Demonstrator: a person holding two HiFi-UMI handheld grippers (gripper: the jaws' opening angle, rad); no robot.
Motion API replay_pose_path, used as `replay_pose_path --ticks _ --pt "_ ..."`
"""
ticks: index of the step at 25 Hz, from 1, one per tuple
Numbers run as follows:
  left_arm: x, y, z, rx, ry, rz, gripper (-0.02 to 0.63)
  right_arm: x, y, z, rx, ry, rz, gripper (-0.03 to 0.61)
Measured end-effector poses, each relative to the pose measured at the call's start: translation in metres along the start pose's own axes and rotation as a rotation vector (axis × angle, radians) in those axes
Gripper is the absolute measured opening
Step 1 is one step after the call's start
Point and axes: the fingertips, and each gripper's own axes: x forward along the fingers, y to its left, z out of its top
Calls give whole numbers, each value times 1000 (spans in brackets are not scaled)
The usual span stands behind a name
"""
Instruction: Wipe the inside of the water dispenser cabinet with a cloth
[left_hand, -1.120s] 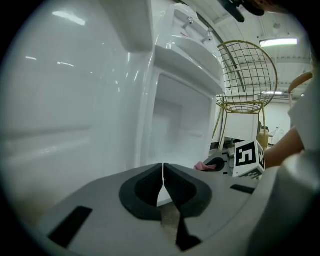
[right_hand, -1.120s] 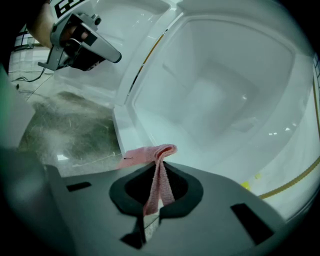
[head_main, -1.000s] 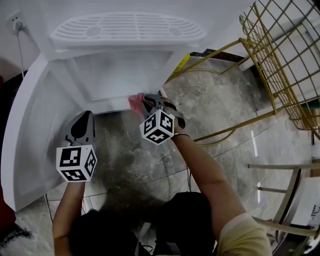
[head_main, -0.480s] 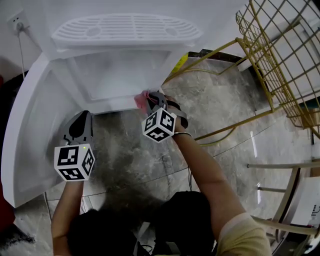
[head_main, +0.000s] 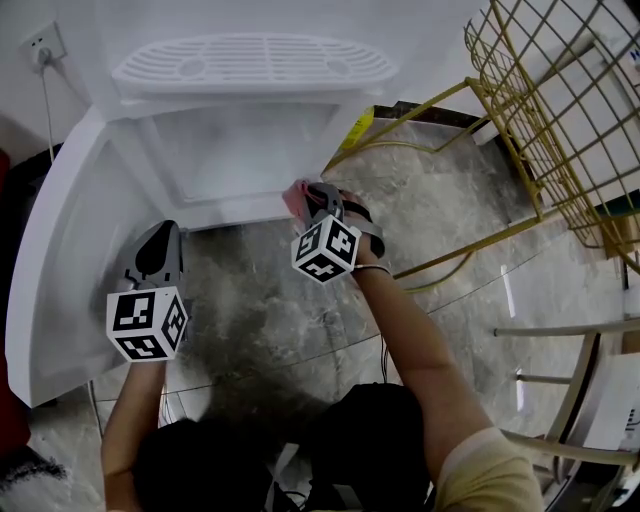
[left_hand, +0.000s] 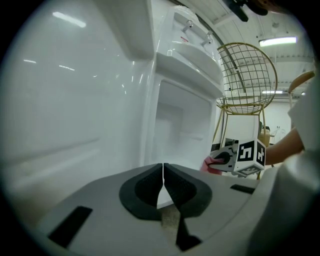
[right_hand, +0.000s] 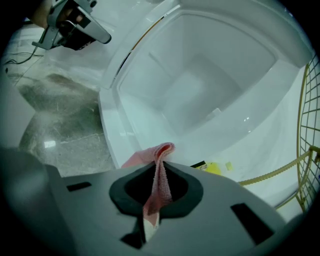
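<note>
The white water dispenser's cabinet (head_main: 240, 150) stands open, its door (head_main: 70, 260) swung out to the left. My right gripper (head_main: 305, 195) is shut on a pink cloth (head_main: 295, 195) at the cabinet's lower front edge, near its right corner. In the right gripper view the cloth (right_hand: 157, 170) is pinched between the jaws and its folded end pokes out toward the cabinet's floor (right_hand: 190, 100). My left gripper (head_main: 158, 248) is shut and empty, hovering just inside the open door, left of the cloth. In the left gripper view the jaws (left_hand: 163, 175) meet, facing the cabinet (left_hand: 180, 125).
A gold wire chair (head_main: 560, 110) stands to the right, its legs close to the dispenser's right side. A yellow label (head_main: 360, 127) sits on that side. A wall socket with a cable (head_main: 45, 50) is at the far left. Marbled floor (head_main: 260, 310) lies below.
My right gripper with the pink cloth has slid to the right along the cabinet's lower front edge. The left gripper has stayed about where it was.
</note>
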Motion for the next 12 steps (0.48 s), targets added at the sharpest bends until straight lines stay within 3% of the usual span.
replay_pose_path --ticks 12 --pt "-1 -2 8 -18 -23 5 17 -31 -14 33 84 -165 21 26"
